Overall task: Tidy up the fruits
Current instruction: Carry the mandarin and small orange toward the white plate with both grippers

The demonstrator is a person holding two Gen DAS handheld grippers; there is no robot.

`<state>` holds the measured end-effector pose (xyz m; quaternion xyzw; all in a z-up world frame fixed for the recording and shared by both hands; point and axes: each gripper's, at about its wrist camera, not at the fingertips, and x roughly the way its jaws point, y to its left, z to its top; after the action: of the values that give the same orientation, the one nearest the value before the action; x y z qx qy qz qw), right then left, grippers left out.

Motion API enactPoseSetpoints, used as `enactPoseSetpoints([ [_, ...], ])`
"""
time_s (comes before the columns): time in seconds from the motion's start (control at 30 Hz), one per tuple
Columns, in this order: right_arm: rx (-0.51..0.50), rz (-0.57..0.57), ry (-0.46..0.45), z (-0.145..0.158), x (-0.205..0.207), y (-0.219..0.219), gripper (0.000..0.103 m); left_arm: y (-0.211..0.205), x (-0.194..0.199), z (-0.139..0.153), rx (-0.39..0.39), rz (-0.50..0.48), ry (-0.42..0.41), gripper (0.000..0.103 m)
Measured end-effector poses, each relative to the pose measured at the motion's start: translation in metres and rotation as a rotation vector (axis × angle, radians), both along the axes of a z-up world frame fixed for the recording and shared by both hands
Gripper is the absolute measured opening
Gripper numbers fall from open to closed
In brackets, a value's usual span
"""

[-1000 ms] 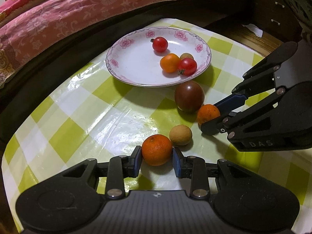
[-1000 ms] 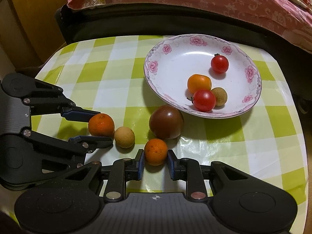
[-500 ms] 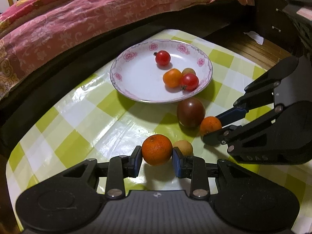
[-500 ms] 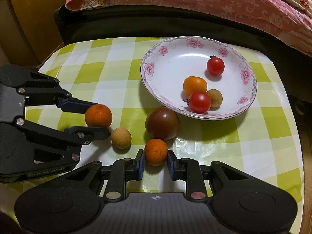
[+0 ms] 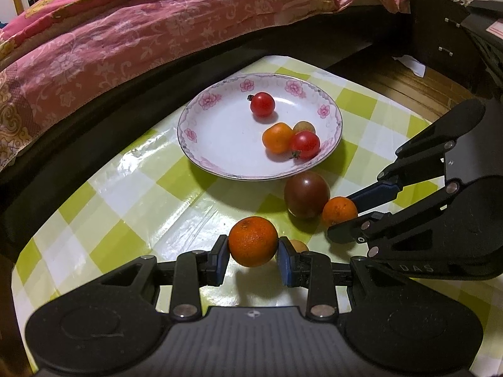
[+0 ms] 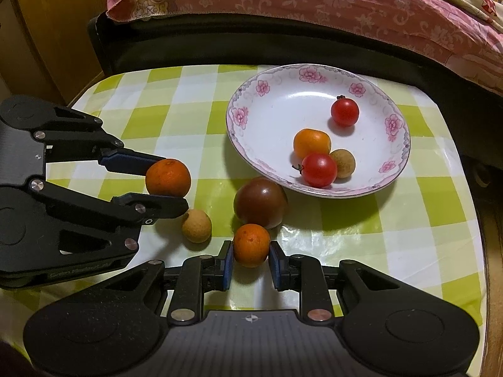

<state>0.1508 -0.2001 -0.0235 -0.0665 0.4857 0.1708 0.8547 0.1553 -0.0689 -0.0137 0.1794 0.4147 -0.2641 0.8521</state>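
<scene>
Larger orange [image 5: 253, 241]: round, no long axis; pinched between the blue pads of the left gripper [image 5: 252, 256] and lifted clear of the checked tablecloth [image 5: 125, 207], its shadow lying on the cloth beneath.
Smaller orange [image 6: 251, 245]: between the pads of the right gripper [image 6: 250, 262], both pads touching its sides; it appears to rest on the cloth, touching the dark fruit behind it.
Left jaws: closed to the width of the larger orange, holding it.
Right jaws: closed to the width of the smaller orange, gripping it.
Way to go: the flowered plate [image 6: 251, 144] lies ahead of both grippers, up and to the right of the left one, just beyond the right one.
Nearer hand: the right gripper, by my judgement; only the dark tomato [image 6: 261, 202] sits between it and the plate's rim.
Count, in grippers: two oranges, one each.
Count, on the cloth: one dark tomato, one tan longan [image 6: 196, 226].
Count, on the plate: two red cherry tomatoes, one orange tomato [image 6: 312, 143], one tan longan, four pieces in all.
Beyond the table: a pink floral quilt [image 5: 125, 31] on a bed.
</scene>
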Motion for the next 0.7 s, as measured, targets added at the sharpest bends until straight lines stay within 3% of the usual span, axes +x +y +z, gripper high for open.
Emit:
enactPoseSetpoints([
  [0.7, 0.016, -0.016, -0.021, 0.0094, -0.0035, -0.002, 0.02, -0.0048, 0.0017, 0.0047, -0.012, -0.002, -0.014, 0.04],
])
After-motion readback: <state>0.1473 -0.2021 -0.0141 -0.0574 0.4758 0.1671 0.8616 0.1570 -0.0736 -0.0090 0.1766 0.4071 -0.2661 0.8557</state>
